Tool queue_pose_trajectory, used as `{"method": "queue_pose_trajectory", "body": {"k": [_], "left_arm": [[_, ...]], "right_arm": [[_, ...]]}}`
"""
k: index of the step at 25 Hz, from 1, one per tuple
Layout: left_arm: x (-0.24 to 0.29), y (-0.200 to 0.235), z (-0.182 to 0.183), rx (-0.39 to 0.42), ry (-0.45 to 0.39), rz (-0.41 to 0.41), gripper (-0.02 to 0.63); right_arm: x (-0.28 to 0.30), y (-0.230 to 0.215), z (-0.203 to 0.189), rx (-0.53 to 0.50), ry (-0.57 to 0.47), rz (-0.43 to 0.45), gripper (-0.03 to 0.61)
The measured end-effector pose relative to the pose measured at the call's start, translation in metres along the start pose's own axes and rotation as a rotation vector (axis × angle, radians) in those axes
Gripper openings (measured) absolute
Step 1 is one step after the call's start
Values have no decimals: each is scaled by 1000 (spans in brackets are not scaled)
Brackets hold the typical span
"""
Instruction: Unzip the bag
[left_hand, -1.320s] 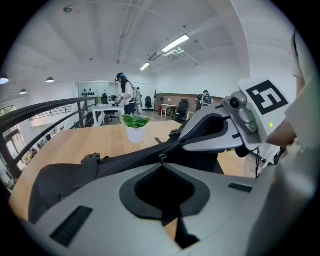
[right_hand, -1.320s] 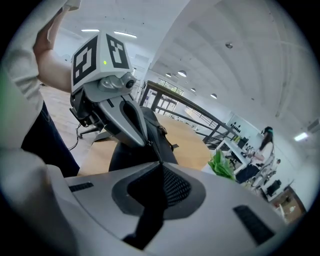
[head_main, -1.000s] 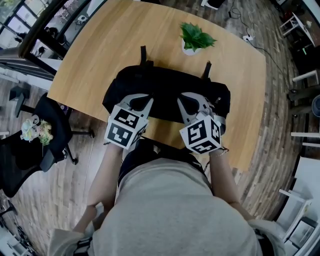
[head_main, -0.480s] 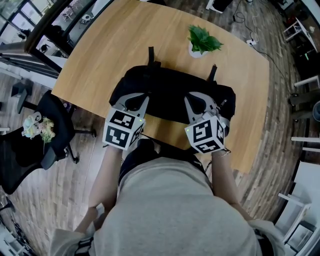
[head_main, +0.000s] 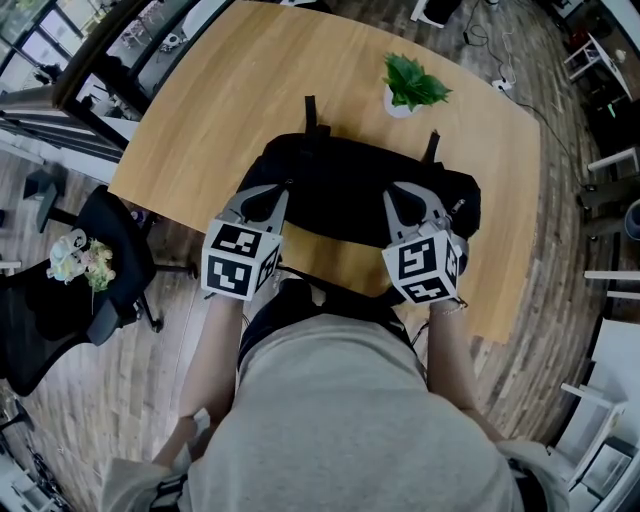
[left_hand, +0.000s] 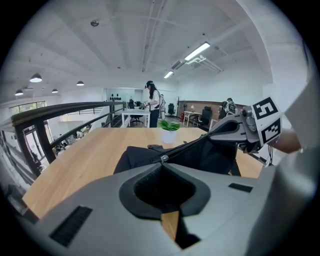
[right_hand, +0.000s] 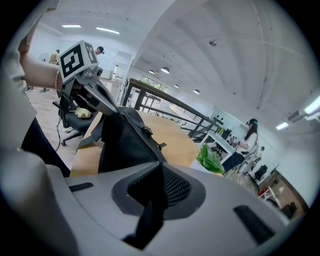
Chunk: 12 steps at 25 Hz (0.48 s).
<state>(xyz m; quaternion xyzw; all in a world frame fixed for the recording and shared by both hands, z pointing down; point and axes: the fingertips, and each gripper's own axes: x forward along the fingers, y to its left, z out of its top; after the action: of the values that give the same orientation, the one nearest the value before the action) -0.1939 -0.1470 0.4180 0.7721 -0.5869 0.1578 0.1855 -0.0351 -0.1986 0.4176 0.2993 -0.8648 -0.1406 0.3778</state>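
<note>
Black bag (head_main: 350, 185) on desk (head_main: 220, 90), top edge clamped tight in left hand-held gripper (left_hand: 161, 162) and right hand-held gripper (right_hand: 159, 166), the pair now spread wider apart.

Black bag (head_main: 350, 190): soft fabric, oblong, lying on wooden table's 6 o'clock half, close to near edge. Long axis runs 9 to 3 o'clock, 3 o'clock end slightly nearer. Two dark straps (head_main: 310, 108) lie flat on wood, pointing toward 12 o'clock. Top ridge raised and stretched taut end to end, sides sloping down from it. Small silver zip fitting (left_hand: 161, 159) at ridge's 9 o'clock end. Zip open or closed: cannot tell.
</note>
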Motion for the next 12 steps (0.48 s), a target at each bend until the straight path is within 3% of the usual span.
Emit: {"method": "queue_pose_trajectory", "body": {"k": [12], "left_arm": [[-7,20,-5,11,-5,-72,21]], "right_arm": [[6,-7,1,38,26,-72,35]]}}
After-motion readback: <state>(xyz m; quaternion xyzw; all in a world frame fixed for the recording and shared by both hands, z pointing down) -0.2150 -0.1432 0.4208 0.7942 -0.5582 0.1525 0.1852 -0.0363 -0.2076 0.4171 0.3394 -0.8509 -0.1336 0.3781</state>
